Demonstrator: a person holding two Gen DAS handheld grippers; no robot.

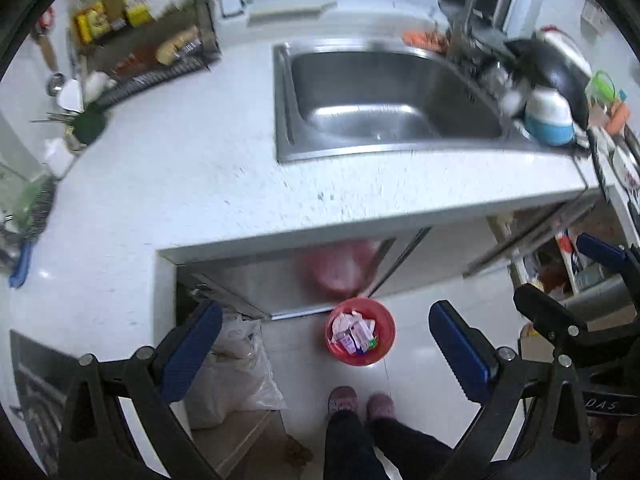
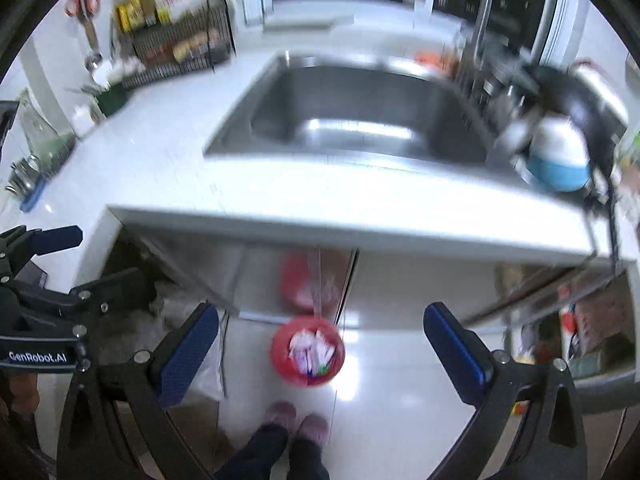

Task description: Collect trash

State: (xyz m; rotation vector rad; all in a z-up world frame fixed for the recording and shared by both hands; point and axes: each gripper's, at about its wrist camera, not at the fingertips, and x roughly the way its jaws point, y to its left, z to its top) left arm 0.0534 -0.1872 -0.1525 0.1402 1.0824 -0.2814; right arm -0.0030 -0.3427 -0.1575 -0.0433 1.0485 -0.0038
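Note:
A small red bin (image 1: pixel 361 331) stands on the pale floor below the counter edge, filled with white, purple and green wrappers (image 1: pixel 354 334). The right wrist view shows the same red bin (image 2: pixel 308 354) and its wrappers (image 2: pixel 310 350). My left gripper (image 1: pixel 326 354) hangs high above the bin, open, nothing between its blue pads. My right gripper (image 2: pixel 322 354) is also open and empty, held above the bin. The right gripper's arm shows at the right edge of the left wrist view, and the left one's at the left edge of the right wrist view.
A white counter (image 1: pixel 180 184) holds a steel sink (image 1: pixel 384 100), a wire rack with packets (image 1: pixel 144 32) and a dish rack with a blue-and-white pot (image 1: pixel 550 118). A white plastic bag (image 1: pixel 232 372) lies left of the bin. A person's pink slippers (image 1: pixel 360 402) stand just behind it.

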